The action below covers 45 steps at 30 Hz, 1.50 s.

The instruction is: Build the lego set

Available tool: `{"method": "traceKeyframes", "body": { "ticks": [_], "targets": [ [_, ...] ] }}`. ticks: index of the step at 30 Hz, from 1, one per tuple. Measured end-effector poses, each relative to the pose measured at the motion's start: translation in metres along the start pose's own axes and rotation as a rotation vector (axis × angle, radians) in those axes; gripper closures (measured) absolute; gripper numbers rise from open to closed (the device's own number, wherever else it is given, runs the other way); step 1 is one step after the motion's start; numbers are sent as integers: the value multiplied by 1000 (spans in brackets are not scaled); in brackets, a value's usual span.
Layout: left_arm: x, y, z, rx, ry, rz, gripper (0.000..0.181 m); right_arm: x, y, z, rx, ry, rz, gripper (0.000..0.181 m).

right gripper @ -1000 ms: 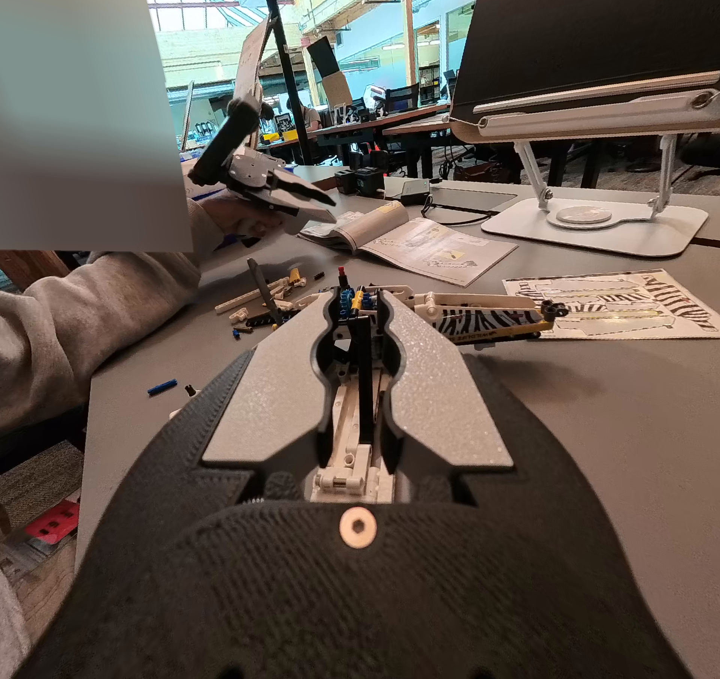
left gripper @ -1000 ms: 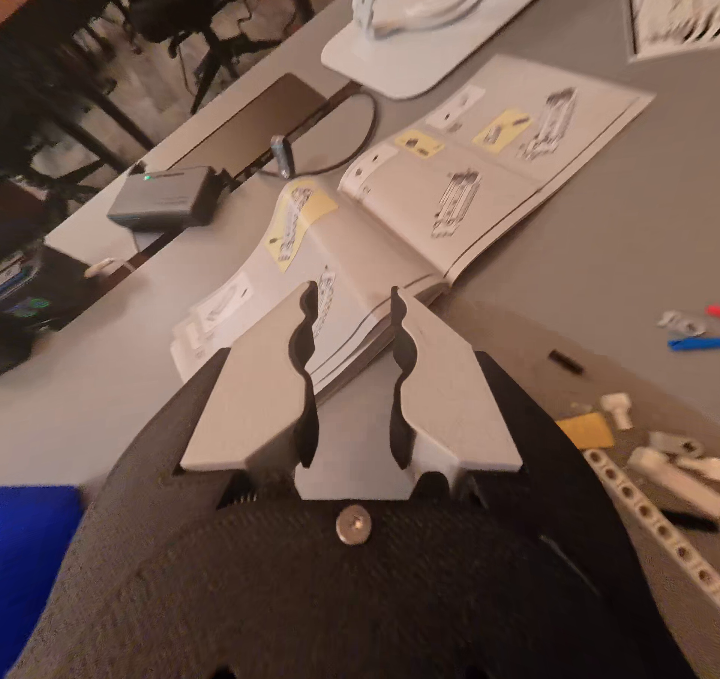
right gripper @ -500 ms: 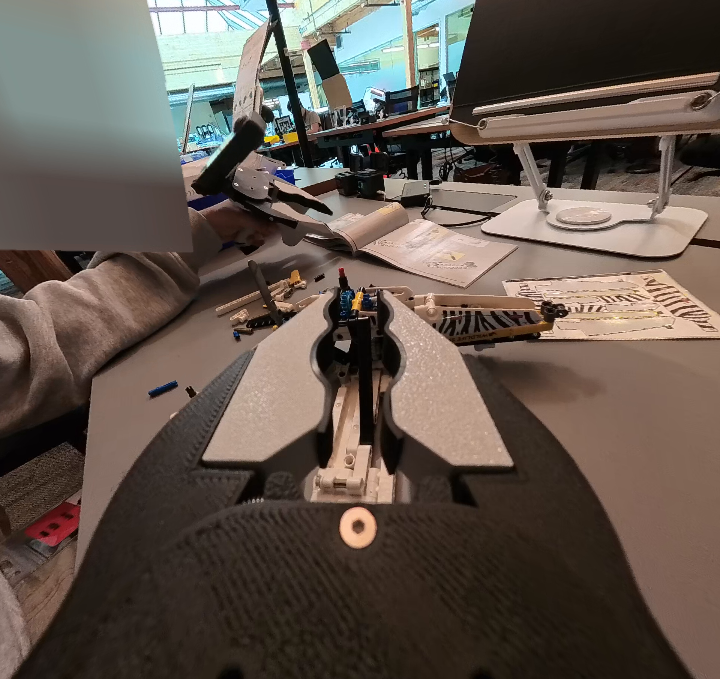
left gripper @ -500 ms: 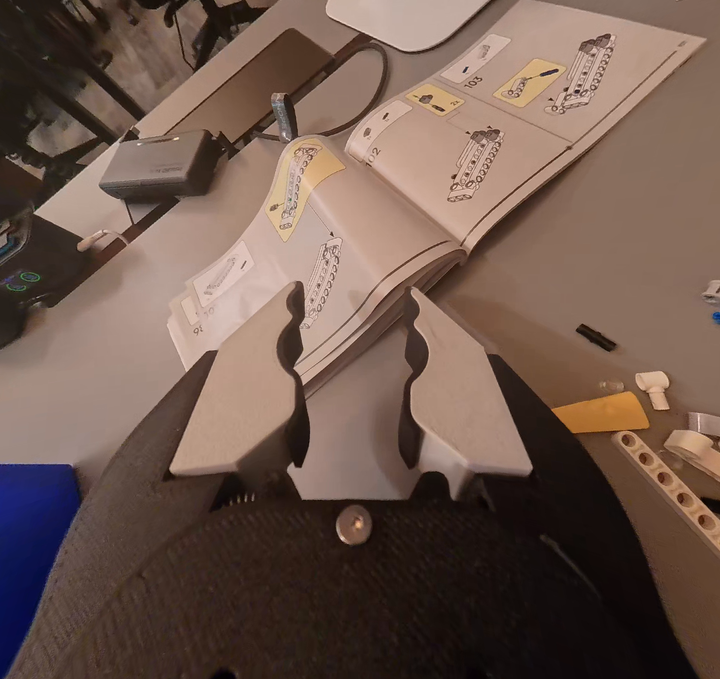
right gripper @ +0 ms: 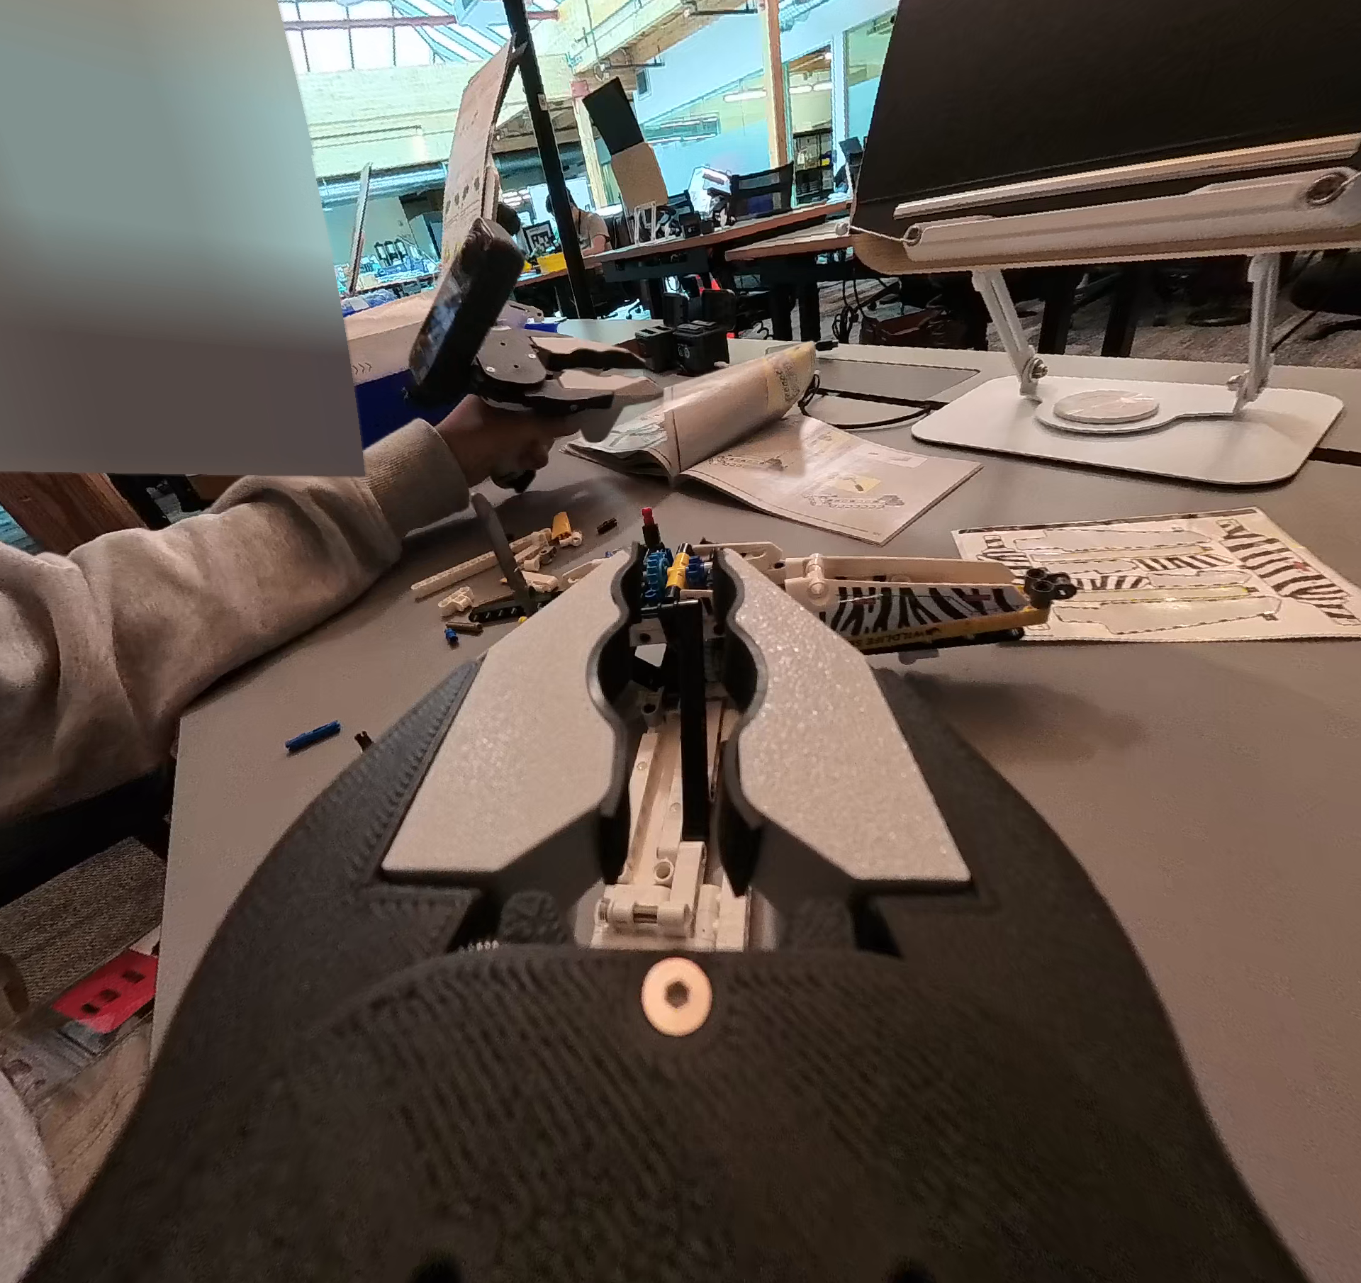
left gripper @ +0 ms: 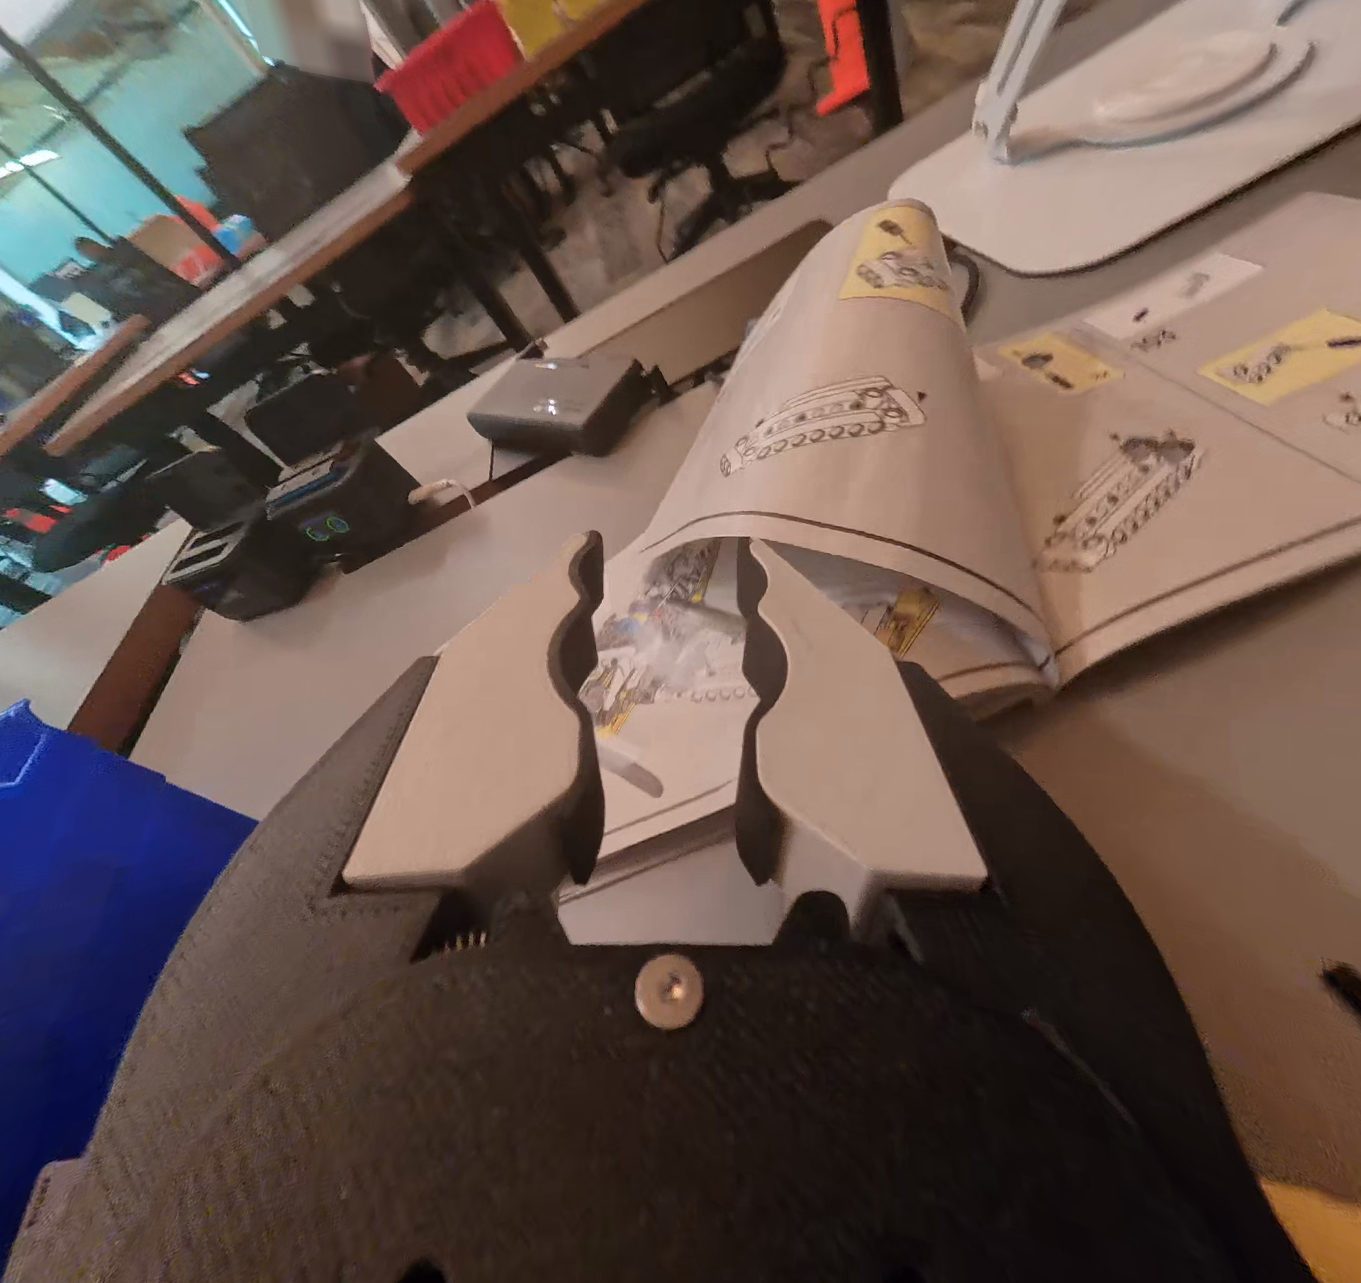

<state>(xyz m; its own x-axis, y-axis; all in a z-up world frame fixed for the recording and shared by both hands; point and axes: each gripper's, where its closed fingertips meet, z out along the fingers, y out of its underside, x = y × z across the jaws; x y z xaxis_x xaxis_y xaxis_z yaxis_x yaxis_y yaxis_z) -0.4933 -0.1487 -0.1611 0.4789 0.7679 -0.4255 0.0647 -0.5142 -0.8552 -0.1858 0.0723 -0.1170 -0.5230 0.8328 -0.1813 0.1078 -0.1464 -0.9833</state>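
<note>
I'm turning the instruction booklet (left gripper: 847,423) page with my left hand-held gripper (left gripper: 666,570) parted and empty, my right hand-held gripper (right gripper: 674,577) clamping the zebra-striped Lego model (right gripper: 913,603); next, read the step.

printed booklet (left gripper: 1105,452), lettered lego model (right gripper: 920,610), wording withheld

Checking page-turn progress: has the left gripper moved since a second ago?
Yes. The left gripper has dropped lower and forward toward the instruction booklet, lifting its left pages.
</note>
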Motion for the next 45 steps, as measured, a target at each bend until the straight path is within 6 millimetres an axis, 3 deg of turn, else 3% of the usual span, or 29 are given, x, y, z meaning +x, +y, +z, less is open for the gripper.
{"method": "traceKeyframes", "body": {
  "ticks": [6,16,33,45],
  "targets": [
    [25,-20,0,47,1,-73,167,0,1,0,-5,0,-2,165],
    [58,-38,-8,112,97,-35,170,0,1,0,-9,2,-3,165],
    [95,-43,-17,137,234,61,179,0,2,-1,-15,2,0,165],
    [101,-43,-18,141,236,109,181,0,2,-2,-16,2,0,165]
  ]
}}
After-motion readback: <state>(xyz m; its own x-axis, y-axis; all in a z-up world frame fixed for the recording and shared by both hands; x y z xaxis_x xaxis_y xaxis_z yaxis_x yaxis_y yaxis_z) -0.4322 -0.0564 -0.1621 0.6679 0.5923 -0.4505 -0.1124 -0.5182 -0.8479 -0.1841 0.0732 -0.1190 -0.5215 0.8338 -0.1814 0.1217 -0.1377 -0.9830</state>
